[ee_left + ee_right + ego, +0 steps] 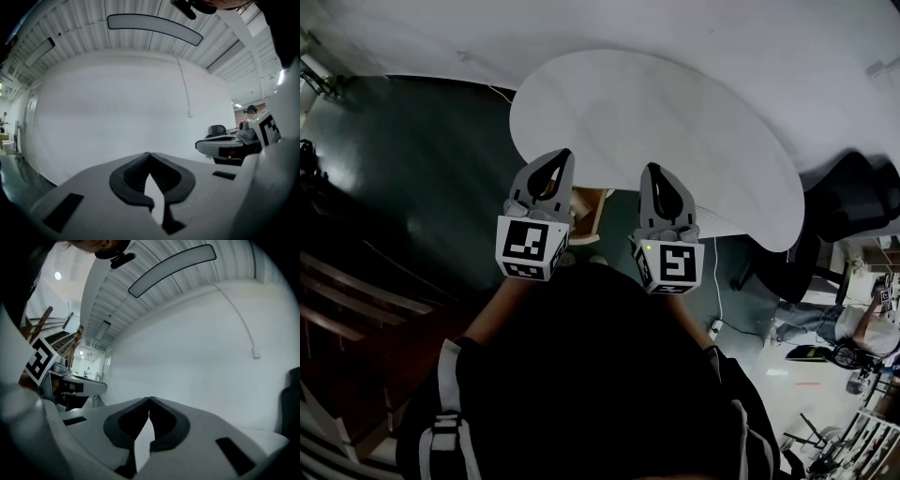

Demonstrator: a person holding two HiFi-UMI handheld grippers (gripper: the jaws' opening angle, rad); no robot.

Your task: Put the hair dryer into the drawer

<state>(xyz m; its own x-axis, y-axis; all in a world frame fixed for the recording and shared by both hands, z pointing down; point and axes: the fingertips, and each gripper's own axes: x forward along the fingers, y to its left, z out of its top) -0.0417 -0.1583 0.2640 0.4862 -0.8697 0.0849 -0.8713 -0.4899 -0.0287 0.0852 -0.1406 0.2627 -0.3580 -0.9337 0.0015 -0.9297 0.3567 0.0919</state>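
Left hand-held gripper: clenched, tips meeting, nothing between them. Right hand-held gripper: the same, clenched and empty. Both are held level above the near edge of the white round desk.

Head view only: the desk, the dark green floor, a black chair, and what I take for a wooden stool under the desk.

Gripper views only: a white wall and a ceiling light strip.

Writing: I read none, only square markers.

Hair dryer and drawer: I cannot place them.
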